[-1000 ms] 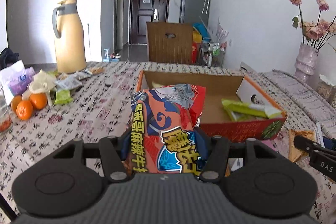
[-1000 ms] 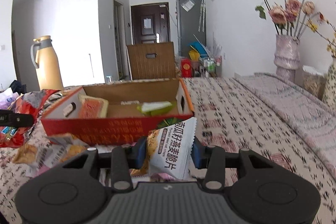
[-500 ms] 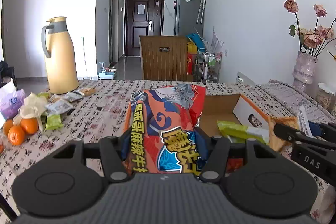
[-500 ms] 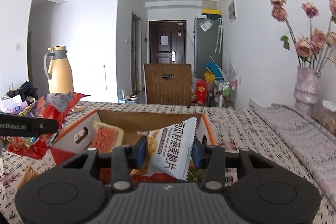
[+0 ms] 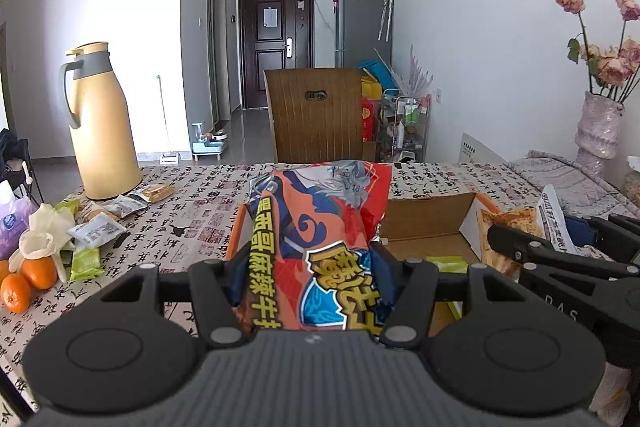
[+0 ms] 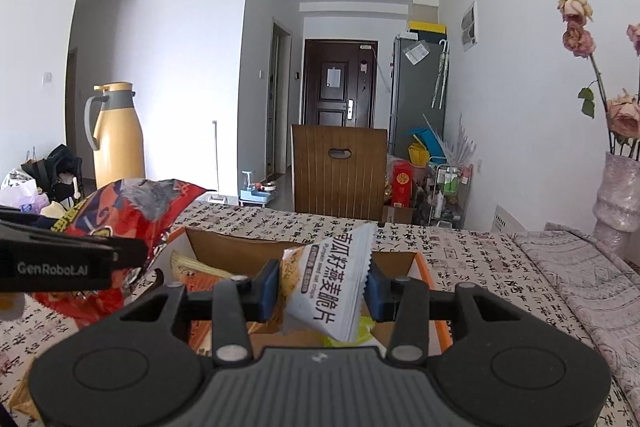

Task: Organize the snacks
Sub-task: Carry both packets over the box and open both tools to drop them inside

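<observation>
My left gripper (image 5: 310,273) is shut on a big red and orange snack bag (image 5: 320,227) and holds it upright over the near left part of the open cardboard box (image 5: 428,217). My right gripper (image 6: 322,285) is shut on a small white oat-crisp packet (image 6: 332,287), also above the box (image 6: 240,251). From the right wrist view, the red bag (image 6: 120,215) and the left gripper's arm sit at the left. The right gripper with its packet (image 5: 554,219) shows at the right of the left wrist view. A green packet (image 5: 448,261) lies inside the box.
A yellow thermos jug (image 5: 100,131) stands at the table's far left with loose snack packets (image 5: 96,227) and oranges (image 5: 28,279) near it. A wooden chair back (image 5: 316,115) is behind the table. A vase of dried flowers (image 5: 596,123) stands at the right.
Both grippers have moved forward and up over the box with their packets, so the box now lies lower and closer in both views. The two grippers have drawn nearer to each other.
</observation>
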The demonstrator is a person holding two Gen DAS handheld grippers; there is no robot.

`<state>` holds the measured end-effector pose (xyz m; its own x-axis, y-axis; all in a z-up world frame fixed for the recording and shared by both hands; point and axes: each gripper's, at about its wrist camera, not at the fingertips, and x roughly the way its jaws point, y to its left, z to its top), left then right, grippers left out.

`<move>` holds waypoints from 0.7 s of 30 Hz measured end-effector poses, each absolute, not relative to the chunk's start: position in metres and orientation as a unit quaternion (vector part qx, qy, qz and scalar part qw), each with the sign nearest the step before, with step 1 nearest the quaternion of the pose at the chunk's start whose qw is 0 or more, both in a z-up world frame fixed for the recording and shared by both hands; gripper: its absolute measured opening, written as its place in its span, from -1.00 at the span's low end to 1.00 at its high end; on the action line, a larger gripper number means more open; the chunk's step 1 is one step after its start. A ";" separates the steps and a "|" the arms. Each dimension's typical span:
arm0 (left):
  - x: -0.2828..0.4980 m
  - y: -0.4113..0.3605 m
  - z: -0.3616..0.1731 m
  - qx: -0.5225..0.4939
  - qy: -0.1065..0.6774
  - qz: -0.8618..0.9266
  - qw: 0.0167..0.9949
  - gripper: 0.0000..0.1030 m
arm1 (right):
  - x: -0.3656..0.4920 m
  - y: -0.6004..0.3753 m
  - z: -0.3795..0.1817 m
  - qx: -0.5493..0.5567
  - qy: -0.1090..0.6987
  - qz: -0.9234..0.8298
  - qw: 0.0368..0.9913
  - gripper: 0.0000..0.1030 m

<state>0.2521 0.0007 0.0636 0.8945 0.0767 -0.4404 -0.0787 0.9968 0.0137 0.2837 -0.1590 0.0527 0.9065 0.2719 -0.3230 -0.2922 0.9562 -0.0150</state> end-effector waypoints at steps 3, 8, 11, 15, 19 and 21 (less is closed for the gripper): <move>0.266 0.001 0.057 -0.007 0.234 0.042 0.971 0.16 | 0.296 -0.157 0.048 -0.025 0.167 0.142 0.975 -0.18; 0.283 0.005 0.037 -0.012 0.249 0.050 0.967 0.16 | 0.305 -0.159 0.034 -0.020 0.175 0.139 0.975 -0.18; 0.289 0.008 0.028 -0.015 0.261 0.050 0.964 0.16 | 0.310 -0.159 0.028 -0.018 0.185 0.141 0.972 -0.18; 0.288 0.009 0.022 -0.016 0.263 0.043 0.964 0.16 | 0.312 -0.161 0.020 -0.017 0.198 0.143 0.970 -0.18; 0.283 0.013 0.024 -0.023 0.254 0.042 0.966 0.25 | 0.310 -0.163 0.018 -0.015 0.201 0.141 0.969 -0.18; 0.281 0.014 0.026 -0.026 0.248 0.046 0.967 0.33 | 0.312 -0.165 0.017 -0.010 0.203 0.138 0.969 0.01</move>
